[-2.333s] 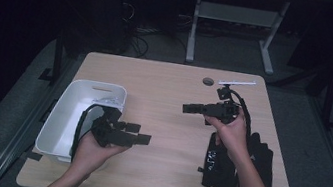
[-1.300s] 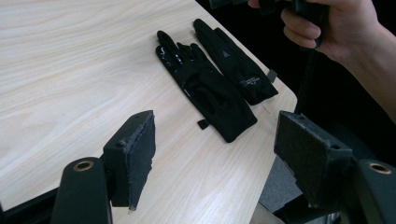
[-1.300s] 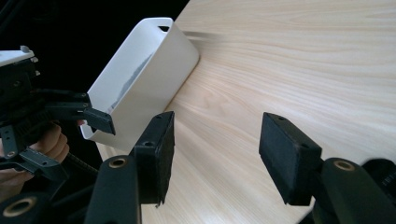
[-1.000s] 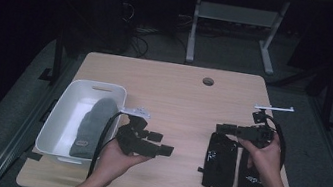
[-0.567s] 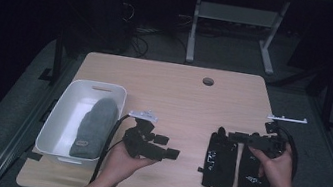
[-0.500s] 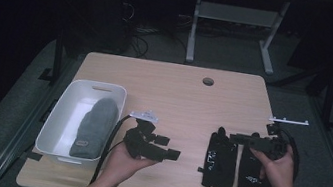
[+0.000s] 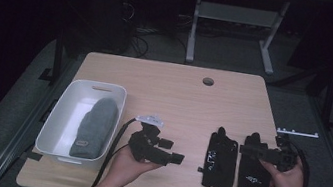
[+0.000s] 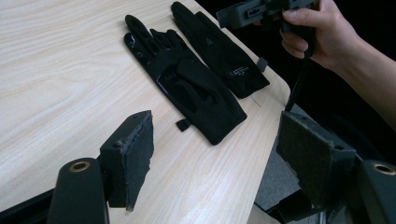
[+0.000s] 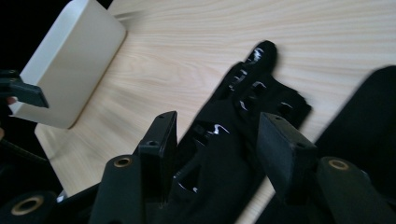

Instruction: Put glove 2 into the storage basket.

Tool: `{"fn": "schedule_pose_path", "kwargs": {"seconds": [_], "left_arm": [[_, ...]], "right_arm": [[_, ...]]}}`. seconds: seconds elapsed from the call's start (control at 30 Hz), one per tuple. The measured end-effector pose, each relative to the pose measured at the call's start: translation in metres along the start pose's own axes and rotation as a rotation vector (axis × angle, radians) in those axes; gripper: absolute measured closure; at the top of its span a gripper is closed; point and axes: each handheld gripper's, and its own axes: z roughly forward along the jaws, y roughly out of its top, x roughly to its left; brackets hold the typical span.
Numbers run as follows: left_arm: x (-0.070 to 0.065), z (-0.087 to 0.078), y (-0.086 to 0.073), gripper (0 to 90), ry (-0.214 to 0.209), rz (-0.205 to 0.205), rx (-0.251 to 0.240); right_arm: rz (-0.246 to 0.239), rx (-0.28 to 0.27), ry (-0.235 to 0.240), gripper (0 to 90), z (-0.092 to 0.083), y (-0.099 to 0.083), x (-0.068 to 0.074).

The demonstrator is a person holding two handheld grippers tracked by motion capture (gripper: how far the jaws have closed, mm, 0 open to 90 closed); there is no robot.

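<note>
2 black gloves lie flat and side by side near the table's (image 7: 166,81) right edge, towards its near right corner, fingers pointing to the far edge. The left glove (image 7: 220,158) lies palm up with glossy grip print; the right glove (image 7: 255,168), just beside it, bears a small white logo near its cuff.

The right gripper (image 7: 246,149) hovers over the right glove's fingers. Its jaws have just been closing, yet a clear gap remains, and its own view shows the left glove below them, not clamped.

The left gripper (image 7: 175,158) hangs near the table's near edge, about midway along it, aimed at the gloves with jaws spread wide and nothing between them.

A white bin (image 7: 61,122) sits at the table's left edge, holding a grey beanie (image 7: 94,125).
</note>
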Motion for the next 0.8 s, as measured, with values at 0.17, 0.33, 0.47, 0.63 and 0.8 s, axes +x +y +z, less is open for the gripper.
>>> {"fn": "schedule_pose_path", "kwargs": {"seconds": [0.17, 0.33, 0.47, 0.63, 0.8], "left_arm": [[0.000, 0.002, -0.001, 27.5, -0.001, -0.003, 0.001], [0.000, 0.005, -0.003, 27.5, -0.003, -0.002, 0.005], [0.000, 0.006, -0.004, 27.4, -0.007, -0.004, 0.010], [0.001, 0.008, -0.005, 27.4, -0.009, -0.005, 0.011], [0.001, 0.008, -0.006, 27.4, -0.010, -0.007, 0.012]], "right_arm": [[0.002, 0.006, -0.041, 49.6, -0.005, -0.008, -0.008], [-0.004, 0.017, -0.082, 51.2, -0.008, -0.015, -0.015], [-0.017, 0.029, -0.135, 51.9, -0.010, -0.021, -0.021], [-0.031, 0.035, -0.182, 53.5, -0.012, -0.025, -0.027], [-0.053, 0.054, -0.245, 54.8, -0.012, -0.028, -0.030]]}}
